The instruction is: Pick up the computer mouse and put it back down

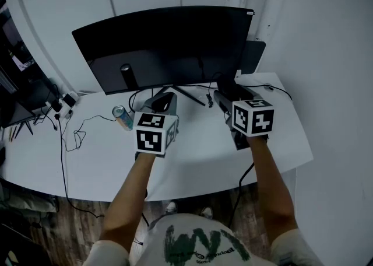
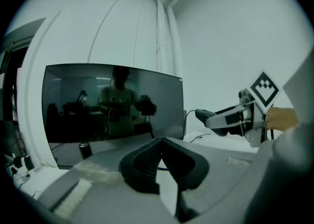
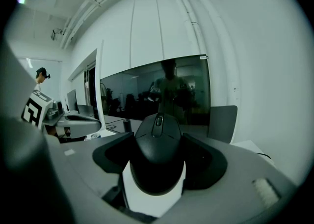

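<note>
Steep-down head view; gripper views facing monitor (image 1: 169,43)

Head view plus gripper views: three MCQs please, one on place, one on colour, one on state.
1. Where is the can?
A. on the table, left of the left gripper
B. between the two grippers
C. on the floor

2. What colour is the mouse?
A. white
B. black
C. red

3. What state is the right gripper in?
A. open and empty
B. shut on the mouse
C. shut on the can

Answers:
1 A: the head view shows the can on the tabletop, just left of that gripper.
2 B: the mouse is dark all over in the right gripper view.
3 B: both jaws press the mouse's sides.
</note>
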### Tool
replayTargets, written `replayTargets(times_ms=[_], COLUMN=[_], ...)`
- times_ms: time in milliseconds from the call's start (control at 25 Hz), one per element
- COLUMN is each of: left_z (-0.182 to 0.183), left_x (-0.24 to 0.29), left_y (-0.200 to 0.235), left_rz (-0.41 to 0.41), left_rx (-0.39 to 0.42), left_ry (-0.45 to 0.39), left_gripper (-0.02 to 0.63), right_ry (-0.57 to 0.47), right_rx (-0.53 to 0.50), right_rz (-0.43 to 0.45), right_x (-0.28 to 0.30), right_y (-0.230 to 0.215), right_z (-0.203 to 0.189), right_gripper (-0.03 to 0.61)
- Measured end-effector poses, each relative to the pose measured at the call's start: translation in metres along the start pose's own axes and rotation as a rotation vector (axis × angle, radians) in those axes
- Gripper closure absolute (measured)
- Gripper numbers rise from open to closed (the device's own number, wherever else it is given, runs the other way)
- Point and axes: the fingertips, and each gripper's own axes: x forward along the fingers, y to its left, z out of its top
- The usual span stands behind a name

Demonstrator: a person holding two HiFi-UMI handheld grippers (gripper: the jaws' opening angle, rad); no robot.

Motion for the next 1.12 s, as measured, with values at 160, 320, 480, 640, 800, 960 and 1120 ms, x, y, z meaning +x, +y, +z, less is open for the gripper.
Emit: replayTargets(times_ms=[160,320,480,640,800,960,1120], left_z=[0.000,-0.001,-0.004,-0.011,-0.019,-0.028,-0.038], left_x=[0.000,-0.001,-0.001,-0.003,-0.007,-0.010,-0.015], left_y=[0.000,-0.002,-0.003,-0.002,0.004,0.011,0.018], left_rz=[-0.003,-0.001,0.000,0.005,0.018,0.035,0.055], left_rx=[-0.002,-0.002,-0.006,-0.013,-0.026,-0.039,-0.052], left_ry=[0.000,0.002,0.006,0.013,0.023,0.035,0.050], left_gripper=[0.611,0.611,0.611,0.611,0.611,0.611,0.611], right_ry=[0.005,0.007,0.018,0.037,0.055,0.074,0.100], right_rx=[0.005,0.008,0.013,0.017,0.013,0.010,0.024], right_rz=[-0.004,-0.006,0.002,0.012,0.023,0.046,0.083], right_x=[0.000,-0.001,0.000,0.004,0.010,0.019,0.028], right_y=[-0.001,-0.003,-0.002,0.002,0.009,0.017,0.029], right_z=[-0.001,-0.004,-0.010,-0.019,-0.028,-0.036,-0.049], right_gripper=[0.267,0.267,0.267,0.267,0.267,0.267,0.267])
